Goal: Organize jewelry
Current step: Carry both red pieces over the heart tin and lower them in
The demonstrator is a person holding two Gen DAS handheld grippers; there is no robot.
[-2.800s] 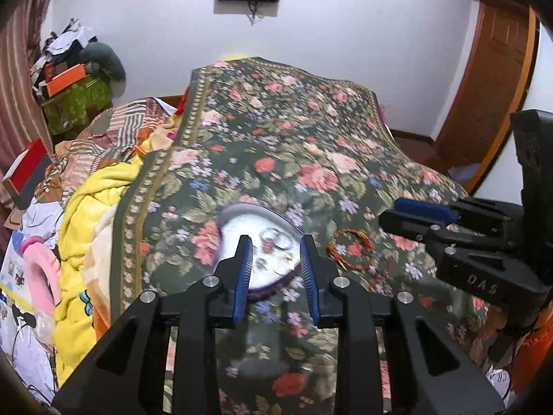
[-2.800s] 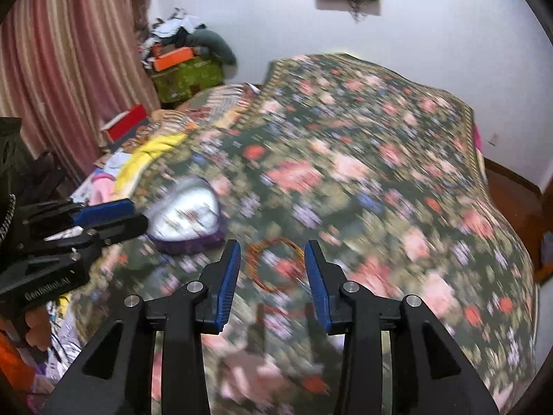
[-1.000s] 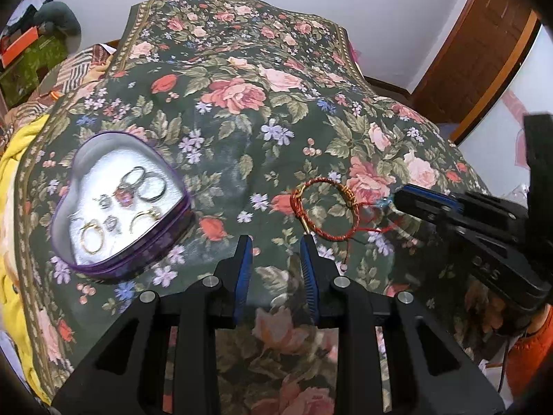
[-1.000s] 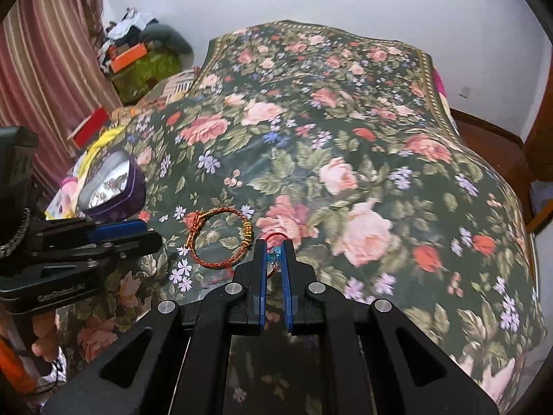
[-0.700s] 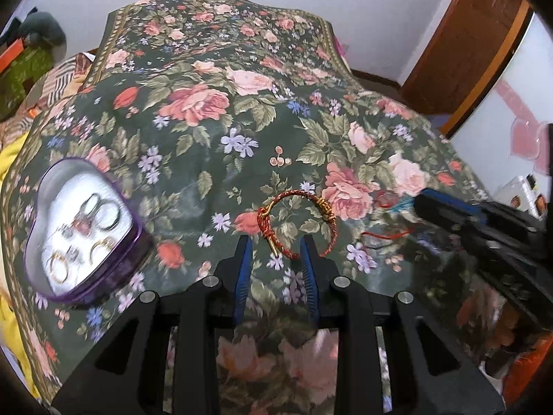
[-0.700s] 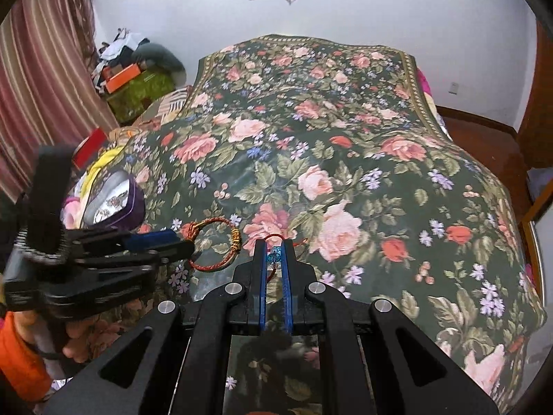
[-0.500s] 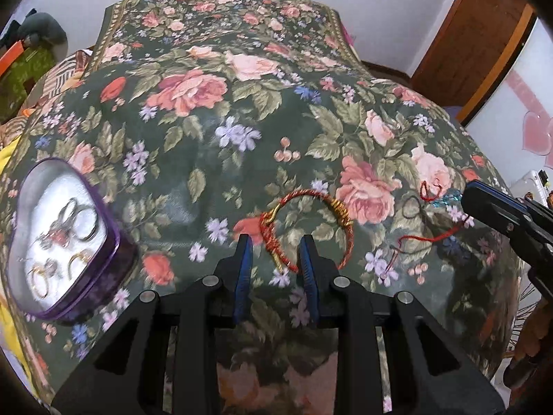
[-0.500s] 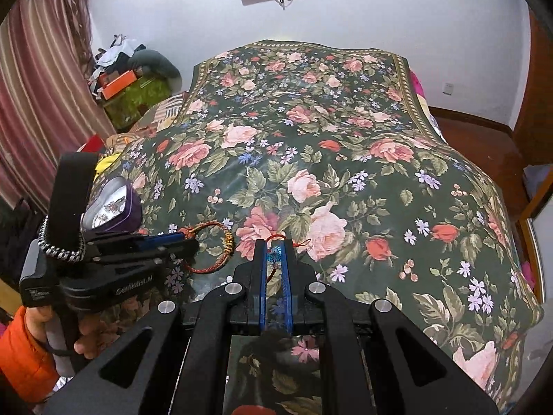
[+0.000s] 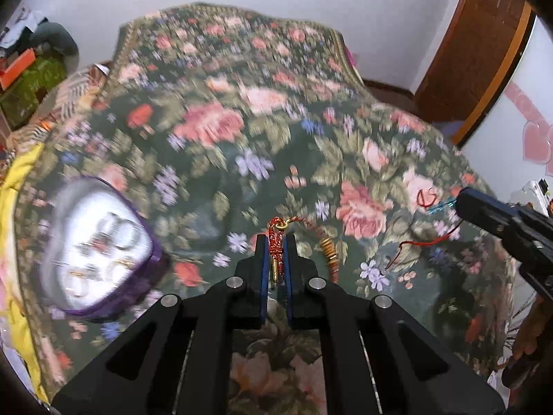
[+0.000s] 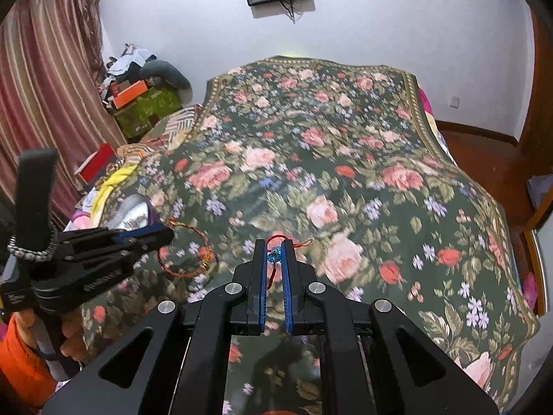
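My left gripper (image 9: 275,238) is shut on the knotted end of a red and gold cord bracelet (image 9: 327,248), which trails off to the right of its fingers. The right wrist view shows the bracelet (image 10: 206,262) hanging from the left gripper (image 10: 166,233) just above the floral bedspread (image 10: 345,138). My right gripper (image 10: 274,245) is shut on a thin red cord with a blue bead (image 10: 275,254). From the left wrist view the right gripper (image 9: 463,204) comes in at the right with the cord (image 9: 427,199) dangling. A purple heart-shaped tin (image 9: 152,245) holding several rings lies left of the left gripper.
The bed fills both views. Yellow cloth (image 9: 17,180) and other bedding lie off its left side. Boxes and clothes (image 10: 138,100) are piled by the striped curtain. A wooden door (image 9: 466,52) stands at the right. A hand in an orange sleeve (image 10: 24,356) holds the left gripper.
The left gripper came over the bracelet, closed on its knotted end and lifted it a little. The right gripper stayed shut on the red cord and rose slightly.
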